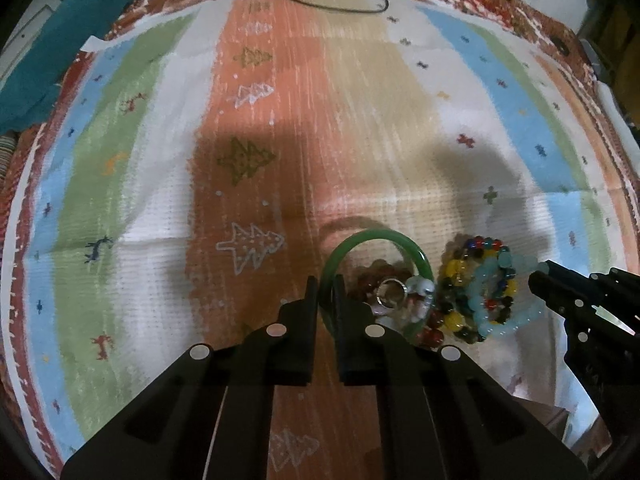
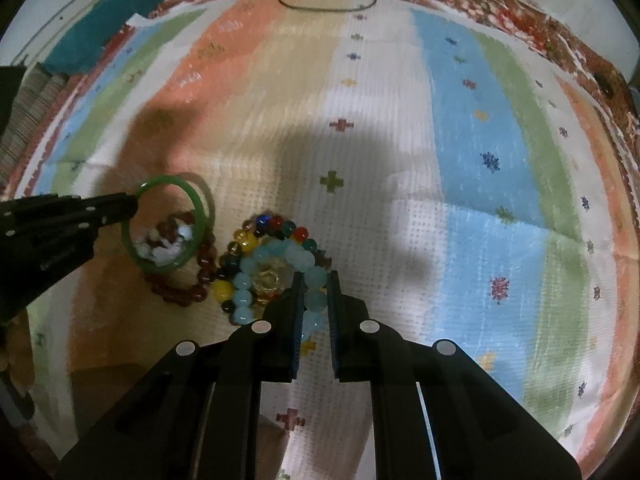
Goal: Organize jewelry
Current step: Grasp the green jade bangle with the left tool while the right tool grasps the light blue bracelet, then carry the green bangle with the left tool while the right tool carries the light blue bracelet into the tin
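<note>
Beside the green bangle (image 1: 416, 254), multicolored beads (image 2: 280, 228) apparently crowd pale-blue beads (image 2: 298, 258).

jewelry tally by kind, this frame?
Solid bangle: 1, green bangle, pinched by the left gripper
Bead bracelets: 3, pale blue between the right gripper fingers, multicolour, dark red
Metal ring: 1, silver ring
Gold piece: 1, kind unclear
Total: 6

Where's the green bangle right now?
The green bangle is clamped at its rim in the left gripper, above the striped cloth. The pale blue bead bracelet, pinched by the right gripper, lies to its right.
</note>
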A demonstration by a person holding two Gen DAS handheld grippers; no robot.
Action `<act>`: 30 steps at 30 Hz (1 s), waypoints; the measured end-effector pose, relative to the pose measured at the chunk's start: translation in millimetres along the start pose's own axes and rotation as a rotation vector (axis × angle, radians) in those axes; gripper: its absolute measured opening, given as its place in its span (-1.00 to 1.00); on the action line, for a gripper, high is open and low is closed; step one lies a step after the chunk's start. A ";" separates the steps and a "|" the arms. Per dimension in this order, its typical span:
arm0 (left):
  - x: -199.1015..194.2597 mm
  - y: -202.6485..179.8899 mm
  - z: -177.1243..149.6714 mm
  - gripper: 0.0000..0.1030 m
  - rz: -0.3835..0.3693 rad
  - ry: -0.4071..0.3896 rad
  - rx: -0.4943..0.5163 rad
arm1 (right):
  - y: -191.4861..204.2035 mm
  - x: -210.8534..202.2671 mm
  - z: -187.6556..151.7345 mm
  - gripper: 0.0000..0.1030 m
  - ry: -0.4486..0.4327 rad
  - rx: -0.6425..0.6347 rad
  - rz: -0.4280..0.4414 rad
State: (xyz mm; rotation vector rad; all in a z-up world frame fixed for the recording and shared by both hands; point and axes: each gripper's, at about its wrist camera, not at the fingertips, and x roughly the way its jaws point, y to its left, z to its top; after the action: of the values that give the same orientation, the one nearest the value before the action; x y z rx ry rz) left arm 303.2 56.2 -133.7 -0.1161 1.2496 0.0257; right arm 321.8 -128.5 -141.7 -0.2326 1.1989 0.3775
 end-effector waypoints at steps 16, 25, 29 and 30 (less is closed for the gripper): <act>-69.4 -14.9 -25.0 -0.87 0.015 -0.138 -0.009 | 5.0 -60.3 -17.3 -0.77 -0.172 0.021 0.044; -105.4 -24.0 -46.7 -0.87 0.003 -0.209 -0.002 | 13.6 -92.7 -29.9 -0.77 -0.269 0.003 0.038; -118.8 -26.8 -57.2 -0.87 0.003 -0.236 0.001 | 15.3 -103.4 -37.6 -0.77 -0.290 0.003 0.049; -121.6 -27.1 -59.3 -0.87 -0.001 -0.240 0.001 | 16.5 -106.3 -39.8 -0.77 -0.296 -0.001 0.047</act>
State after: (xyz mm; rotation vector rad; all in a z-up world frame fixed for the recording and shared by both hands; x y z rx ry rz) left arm 210.9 28.5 -34.9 -0.1095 1.0100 0.0375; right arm 247.8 -145.3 -55.7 -0.1431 0.9136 0.4376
